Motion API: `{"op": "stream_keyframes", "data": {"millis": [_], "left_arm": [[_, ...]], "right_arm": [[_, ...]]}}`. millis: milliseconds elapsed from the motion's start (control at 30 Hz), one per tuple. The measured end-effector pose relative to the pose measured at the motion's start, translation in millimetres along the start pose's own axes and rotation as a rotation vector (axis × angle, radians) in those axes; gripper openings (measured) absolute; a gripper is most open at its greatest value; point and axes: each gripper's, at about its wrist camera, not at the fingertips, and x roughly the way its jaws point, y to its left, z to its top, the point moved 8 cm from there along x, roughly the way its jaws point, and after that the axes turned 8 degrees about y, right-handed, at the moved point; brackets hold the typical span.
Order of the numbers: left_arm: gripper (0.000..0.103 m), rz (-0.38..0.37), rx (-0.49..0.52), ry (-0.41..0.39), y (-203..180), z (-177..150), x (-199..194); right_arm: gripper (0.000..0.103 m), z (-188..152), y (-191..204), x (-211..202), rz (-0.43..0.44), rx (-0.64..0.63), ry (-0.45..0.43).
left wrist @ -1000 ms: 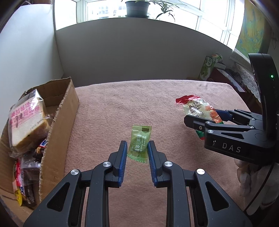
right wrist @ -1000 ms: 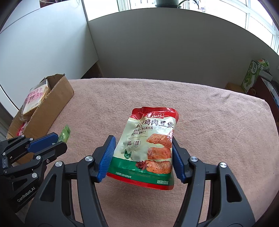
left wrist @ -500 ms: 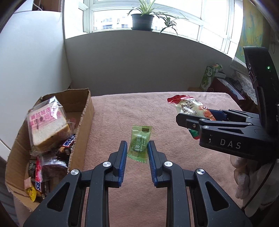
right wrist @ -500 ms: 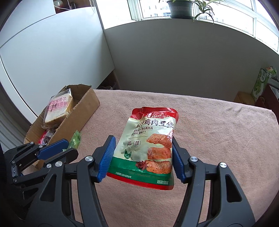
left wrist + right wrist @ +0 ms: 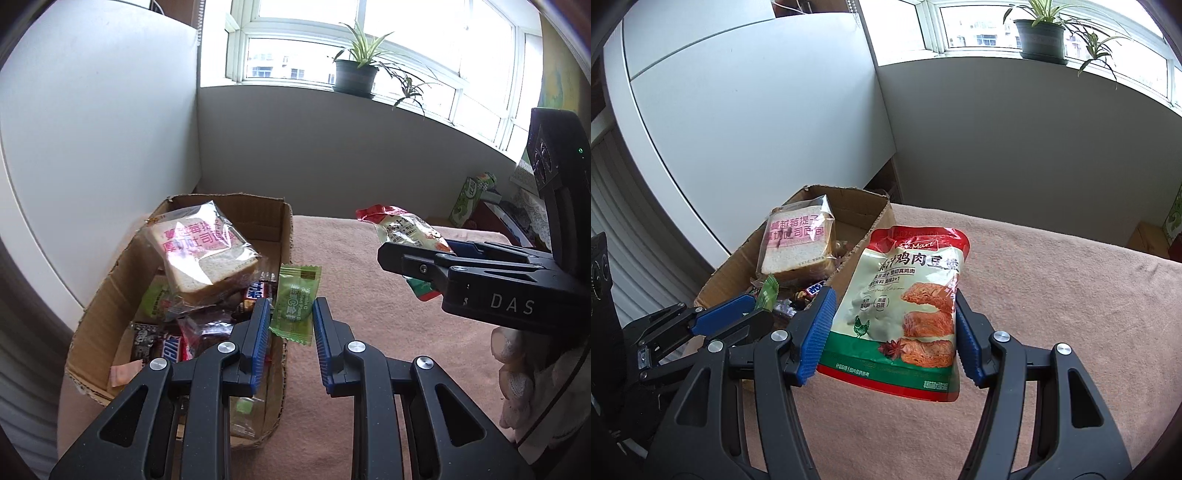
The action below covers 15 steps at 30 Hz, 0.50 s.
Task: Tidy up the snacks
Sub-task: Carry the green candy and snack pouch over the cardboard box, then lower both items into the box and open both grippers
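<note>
**Both snacks carried up to the box**

A second ago the box (image 5: 284,236) sat off at the edge of my left view, with bare pink worktop (image 5: 388,332) under my load. Now it fills the left half of that view, and in my right view it has come from far left to just beyond my load. Both hands have swung toward it.

My left fingers (image 5: 289,325) are clamped on the green candy (image 5: 295,302), which now hangs over the box's near wall, just above the rim. My right fingers (image 5: 892,328) are clamped on the sides of the red pouch (image 5: 908,295), held upright over the worktop, just beside the box's right wall and not yet over the opening.

Inside the box, a bagged bread slice (image 5: 201,251) lies tilted on top of chocolate bars (image 5: 166,345) and other wrappers, so the free room looks to be at the far end and along the right wall.

I judge the carry nearly over: the candy needs only a little more travel inward before release. The pouch needs to cross the wall, and being wide, will likely have to lie on the pile.
</note>
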Motion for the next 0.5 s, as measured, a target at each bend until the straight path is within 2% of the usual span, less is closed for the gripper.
{"op": "stream_keyframes", "data": {"millis": [200, 500], "left_arm": [[0.022, 0.034, -0.079, -0.011, 42.7, -3.9, -6.5], [0.022, 0.074, -0.145, 0.000, 87.4, -14.1, -4.4]], "right_arm": [[0.063, 6.7, 38.7, 17.5, 0.074, -0.028, 0.019], [0.064, 9.9, 91.9, 52.8, 0.130, -0.085, 0.065]]}}
